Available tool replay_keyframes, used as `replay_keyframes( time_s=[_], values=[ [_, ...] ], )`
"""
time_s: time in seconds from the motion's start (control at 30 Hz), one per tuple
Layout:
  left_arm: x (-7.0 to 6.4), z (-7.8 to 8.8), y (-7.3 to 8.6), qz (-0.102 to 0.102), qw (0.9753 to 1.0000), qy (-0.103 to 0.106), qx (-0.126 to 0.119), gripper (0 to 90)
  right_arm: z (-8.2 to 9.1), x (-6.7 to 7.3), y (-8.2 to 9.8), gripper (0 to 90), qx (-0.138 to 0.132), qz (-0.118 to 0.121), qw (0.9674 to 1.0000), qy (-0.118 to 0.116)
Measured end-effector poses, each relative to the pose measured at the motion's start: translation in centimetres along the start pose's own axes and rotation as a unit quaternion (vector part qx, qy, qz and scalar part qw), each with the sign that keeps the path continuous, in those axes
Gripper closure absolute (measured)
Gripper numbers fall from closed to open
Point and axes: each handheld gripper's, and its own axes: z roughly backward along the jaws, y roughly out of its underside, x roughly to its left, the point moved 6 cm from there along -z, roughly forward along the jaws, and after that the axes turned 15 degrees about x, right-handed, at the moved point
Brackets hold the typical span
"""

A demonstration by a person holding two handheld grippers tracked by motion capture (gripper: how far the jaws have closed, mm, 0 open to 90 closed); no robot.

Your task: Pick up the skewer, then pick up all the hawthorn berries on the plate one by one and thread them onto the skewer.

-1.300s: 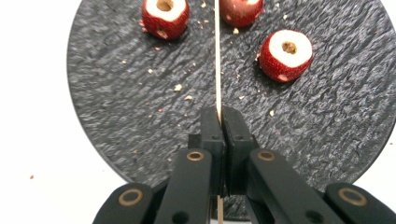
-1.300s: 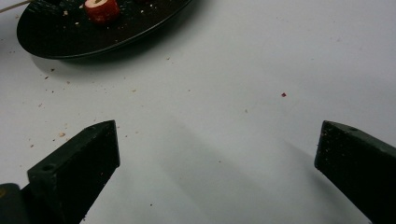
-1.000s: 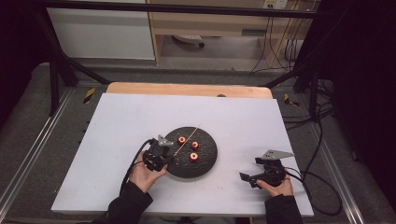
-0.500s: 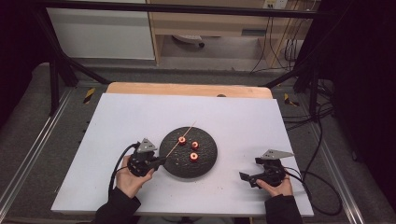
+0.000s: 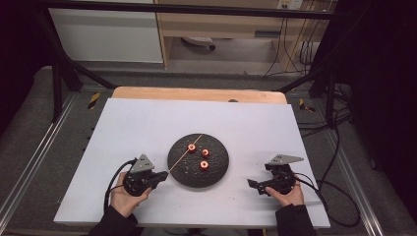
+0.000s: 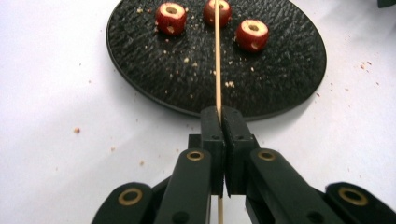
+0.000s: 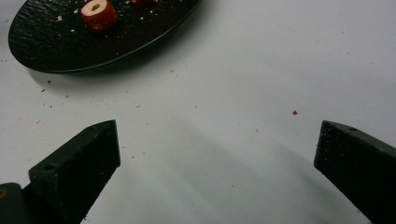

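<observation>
The left gripper [image 6: 220, 112] clamps a thin skewer [image 6: 217, 56] whose long axis points toward the top of the frame, over the plate [image 6: 154, 70], crossing the middle fruit piece [image 6: 217, 11]. The right gripper [image 5: 254, 185] rests spread wide at lower right.

- The thin wooden skewer [image 6: 217, 60] is clamped between the black jaws; its clamped section is hidden, and the top edge cuts its far end.
- The round black textured plate [image 7: 56, 51] is cut off by the top and left edges.
- One red cored fruit piece [image 7: 140, 2] is largely cut off by the top edge.
</observation>
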Motion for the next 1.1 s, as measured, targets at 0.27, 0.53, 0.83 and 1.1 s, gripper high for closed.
replay_keyframes(
  time_s=[0.27,0.53,0.83,1.1],
  values=[
    [0.4,0.3,1.4,-0.001,1.0000,0.006,-0.007,88.1,-0.6,1.1,-1.4,0.6,0.008,0.010,0.9999,-0.004],
    [0.5,0.3,2.1,-0.003,0.9998,0.017,-0.013,88.1,-0.8,2.4,-3.3,0.6,0.007,0.019,0.9998,-0.007],
    [0.8,0.3,2.4,-0.001,0.9996,0.022,-0.016,88.1,-1.5,4.0,-5.8,1.1,0.025,0.040,0.9989,-0.004],
    [1.0,0.4,2.5,0.001,0.9996,0.020,-0.018,88.0,-2.7,5.7,-8.1,2.6,0.048,0.058,0.9972,-0.002]
  ],
)
